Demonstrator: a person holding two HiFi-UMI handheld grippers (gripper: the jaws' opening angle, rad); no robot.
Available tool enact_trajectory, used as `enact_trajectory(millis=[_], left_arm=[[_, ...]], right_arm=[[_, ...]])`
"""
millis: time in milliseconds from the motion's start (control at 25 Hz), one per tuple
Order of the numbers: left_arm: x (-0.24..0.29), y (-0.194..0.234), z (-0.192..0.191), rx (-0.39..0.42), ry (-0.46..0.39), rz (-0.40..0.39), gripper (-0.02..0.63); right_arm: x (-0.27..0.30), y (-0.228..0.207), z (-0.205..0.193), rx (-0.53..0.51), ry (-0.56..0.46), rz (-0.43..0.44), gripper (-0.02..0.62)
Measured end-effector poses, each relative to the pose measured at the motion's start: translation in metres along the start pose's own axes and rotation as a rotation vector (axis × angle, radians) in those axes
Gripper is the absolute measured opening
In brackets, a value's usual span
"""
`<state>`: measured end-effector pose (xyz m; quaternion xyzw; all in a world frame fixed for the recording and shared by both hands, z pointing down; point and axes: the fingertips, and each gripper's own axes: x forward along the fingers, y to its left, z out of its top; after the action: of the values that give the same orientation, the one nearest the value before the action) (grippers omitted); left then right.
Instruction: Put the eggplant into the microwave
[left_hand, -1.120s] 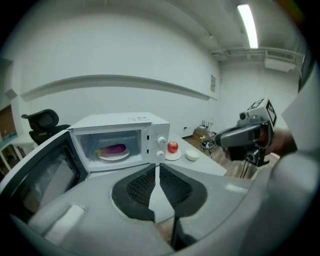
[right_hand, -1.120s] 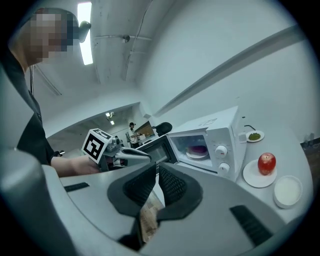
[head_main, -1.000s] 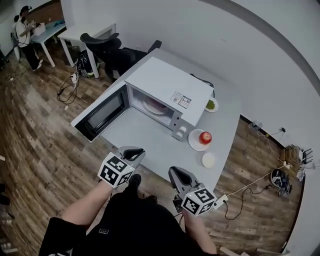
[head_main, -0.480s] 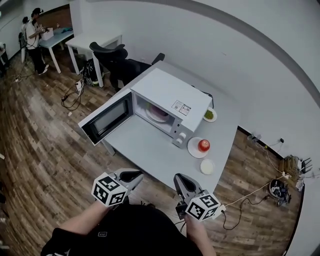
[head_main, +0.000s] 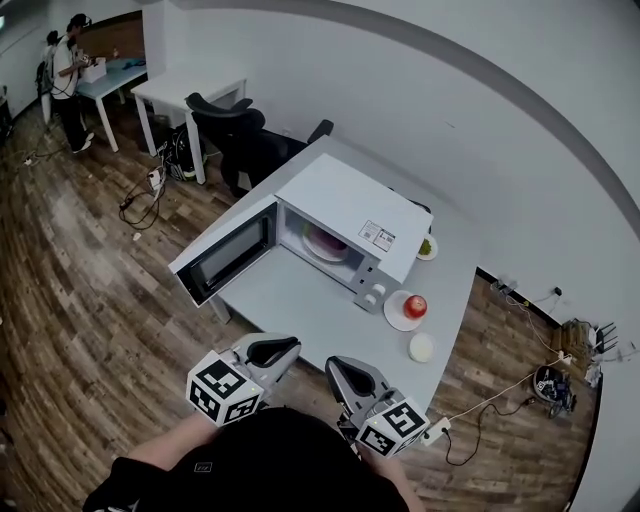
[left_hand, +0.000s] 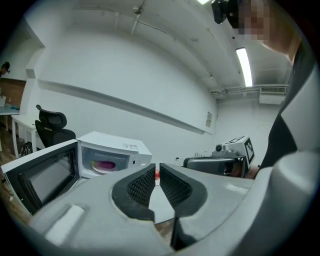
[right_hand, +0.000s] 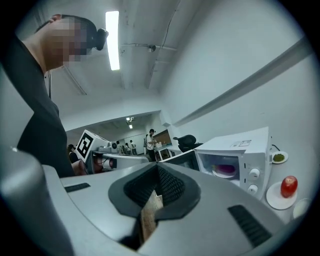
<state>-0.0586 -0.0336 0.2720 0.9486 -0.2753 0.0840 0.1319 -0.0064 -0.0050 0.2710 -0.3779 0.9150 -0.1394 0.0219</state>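
Note:
The purple eggplant (head_main: 327, 241) lies on a pale plate inside the white microwave (head_main: 345, 205), whose door (head_main: 225, 262) hangs wide open to the left. It also shows in the left gripper view as the eggplant (left_hand: 103, 164) and in the right gripper view as the eggplant (right_hand: 226, 169). Both grippers hover near the person's body, off the table's near edge and well short of the microwave. My left gripper (head_main: 272, 351) (left_hand: 157, 173) keeps a narrow slit between its jaws with nothing in it. My right gripper (head_main: 349, 371) (right_hand: 158, 173) is shut and empty.
On the grey table (head_main: 300, 296), right of the microwave, a red apple (head_main: 415, 305) sits on a white plate (head_main: 396, 314). A small white disc (head_main: 421, 348) lies nearer, and a dish of green food (head_main: 427, 246) lies behind. An office chair (head_main: 225, 115) and standing people (head_main: 68, 65) are far left.
Both grippers have risen and drawn closer together in front of the person. The head view has shifted, so the microwave now sits further right. Jaws unchanged.

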Motion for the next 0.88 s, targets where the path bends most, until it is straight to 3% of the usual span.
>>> enact_trajectory(millis=[400, 880], left_arm=[[0.004, 0.017, 0.006, 0.002, -0.025, -0.009, 0.032], [0.003, 0.024, 0.001, -0.013, -0.014, -0.016, 0.032]], right_arm=[[-0.015, -0.036, 0.008, -0.006, -0.016, -0.167, 0.014], [-0.007, -0.040, 0.008, 0.008, -0.021, -0.173, 0.014]])
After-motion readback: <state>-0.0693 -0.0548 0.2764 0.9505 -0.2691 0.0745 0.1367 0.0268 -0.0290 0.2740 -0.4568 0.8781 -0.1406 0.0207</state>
